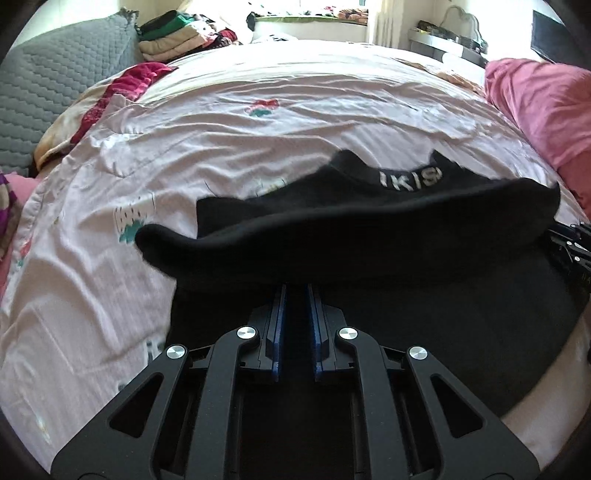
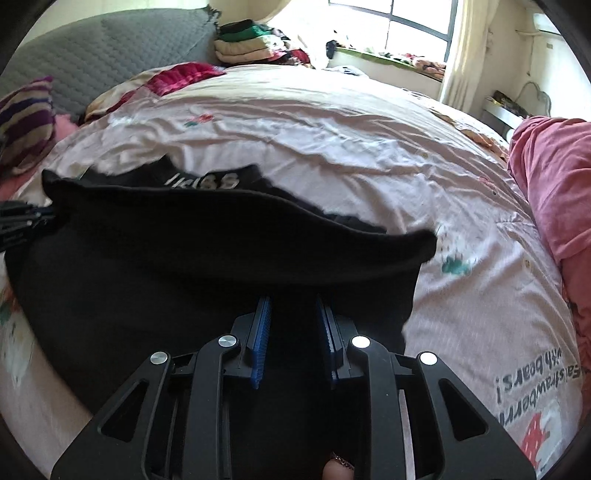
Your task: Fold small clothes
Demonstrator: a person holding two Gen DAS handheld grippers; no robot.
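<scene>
Garment of soft black knit fabric with white lettering [image 1: 369, 236] is lying on the pink printed bedsheet [image 1: 110, 258], its near edge being lifted by both claws. Left claw [image 1: 295, 286] and right claw [image 2: 291, 297] are clamping that edge; it is probably limp, light, best gripped near corners.

Bed [image 1: 332, 110] fills most of both views, pale pink sheet [image 2: 351, 155] with small prints, wrinkled. Grey quilted headboard [image 1: 48, 92] far left. Striped pillow [image 2: 26, 122] beside it. Folded clothes stack [image 2: 251, 44] at far corner of bed. Pink blanket [image 1: 543, 110] bunched on right edge. Window [image 2: 399, 22] with dark frame behind, strong daylight, cream curtain [image 2: 458, 55] at its right. Cluttered sill [image 2: 388, 57] below. Shelf [image 1: 450, 40] far right.
</scene>
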